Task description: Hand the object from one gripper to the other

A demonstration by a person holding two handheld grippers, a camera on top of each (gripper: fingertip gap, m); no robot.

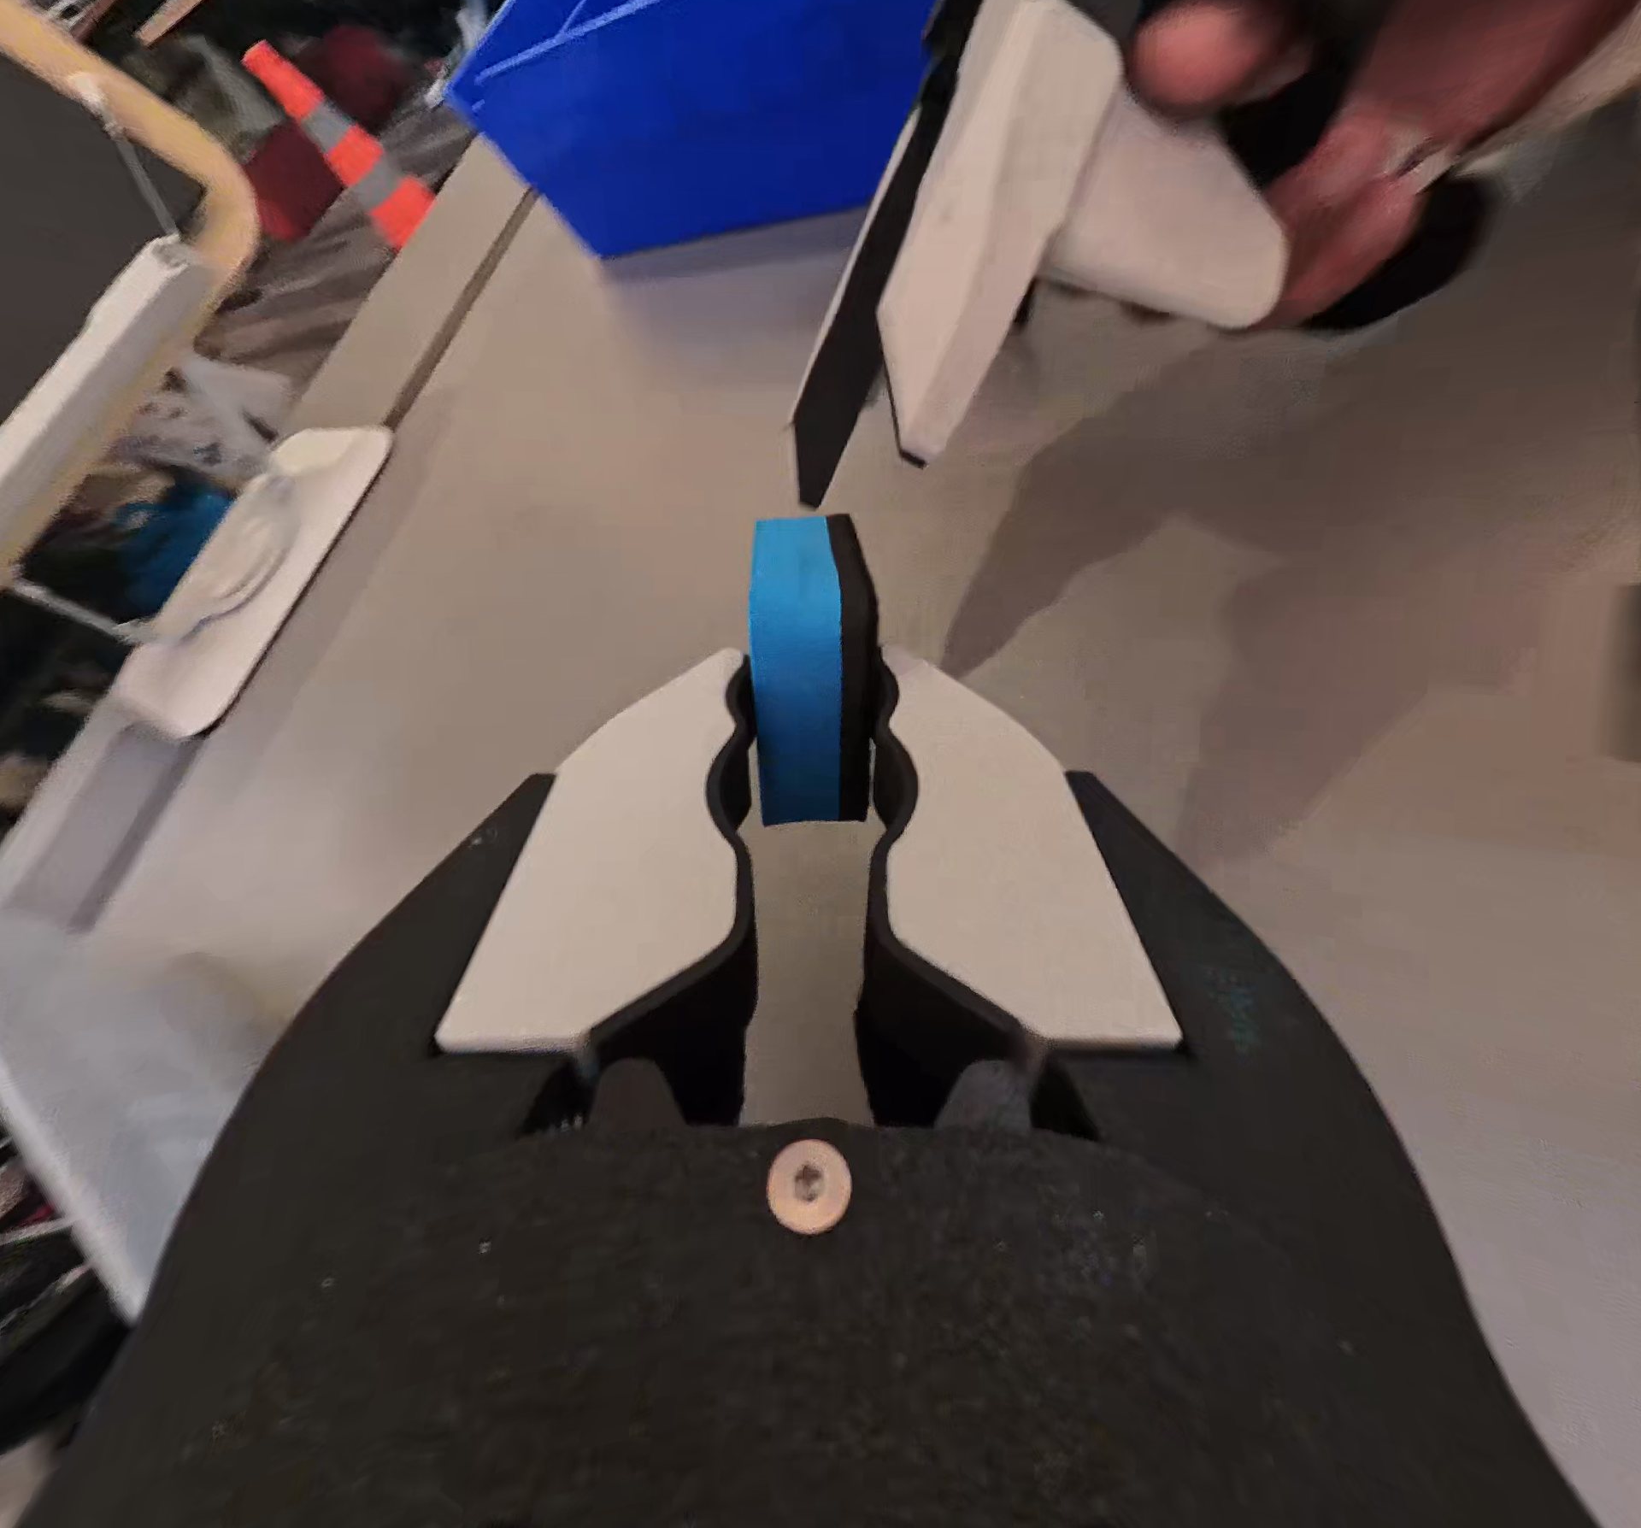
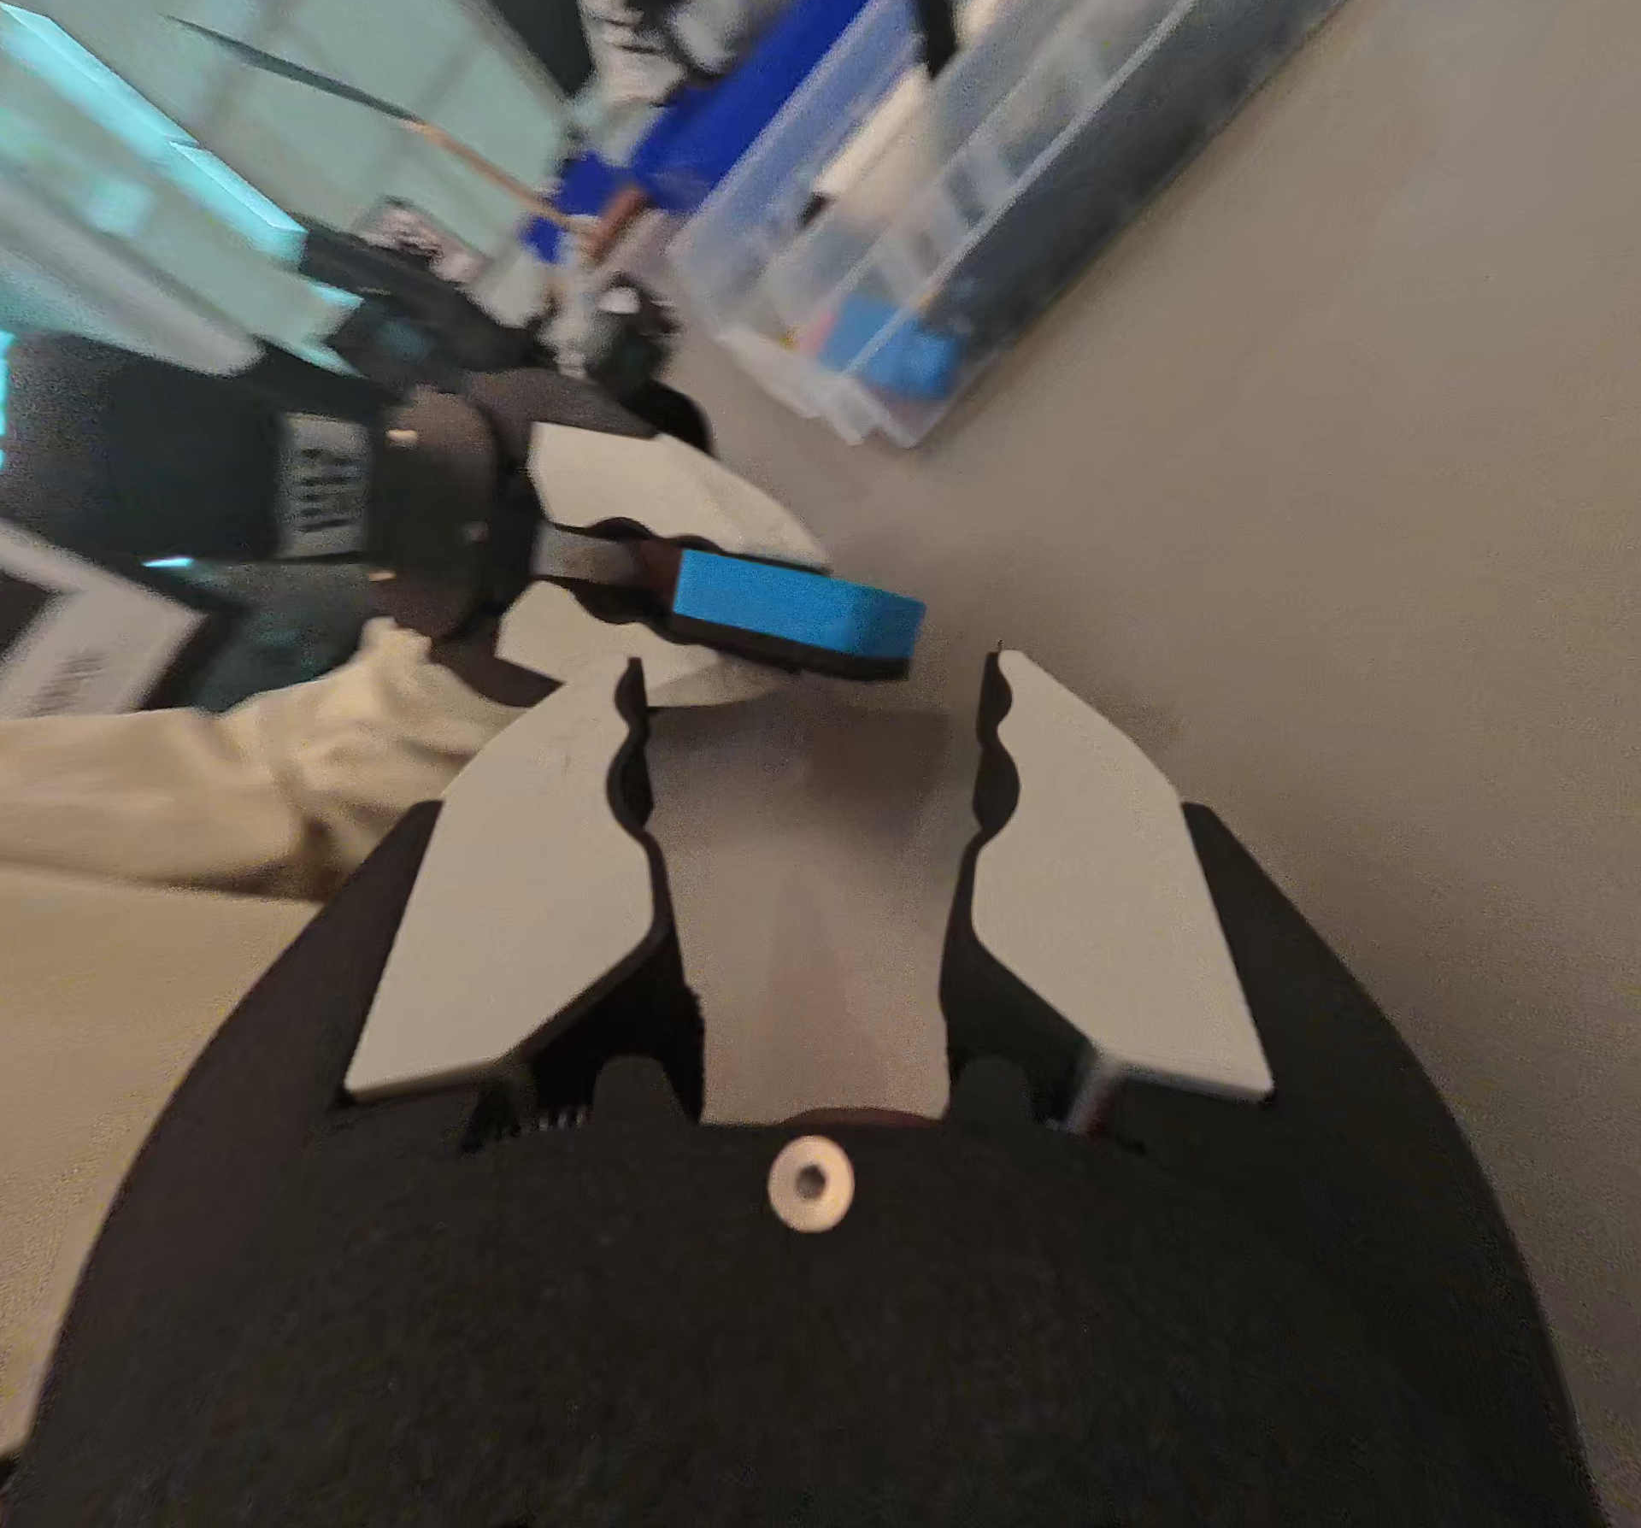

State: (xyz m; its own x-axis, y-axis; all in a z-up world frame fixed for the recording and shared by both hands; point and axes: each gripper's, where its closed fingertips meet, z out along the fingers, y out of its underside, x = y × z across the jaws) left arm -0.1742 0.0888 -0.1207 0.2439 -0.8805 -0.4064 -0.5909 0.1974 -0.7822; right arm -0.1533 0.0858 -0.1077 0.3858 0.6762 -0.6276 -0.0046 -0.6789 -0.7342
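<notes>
Jaws of my left gripper point(image 1: 812, 686) clamp the blue-and-black block point(image 1: 804, 668); my right gripper point(image 2: 812, 668) gapes empty, the block's long axis lying crosswise just at its eleven o'clock.

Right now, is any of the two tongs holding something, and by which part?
The left tongs hold the blue-and-black block by its near end, pinched across its broad faces; the far end juts free. The right tongs are open and hold nothing.
</notes>
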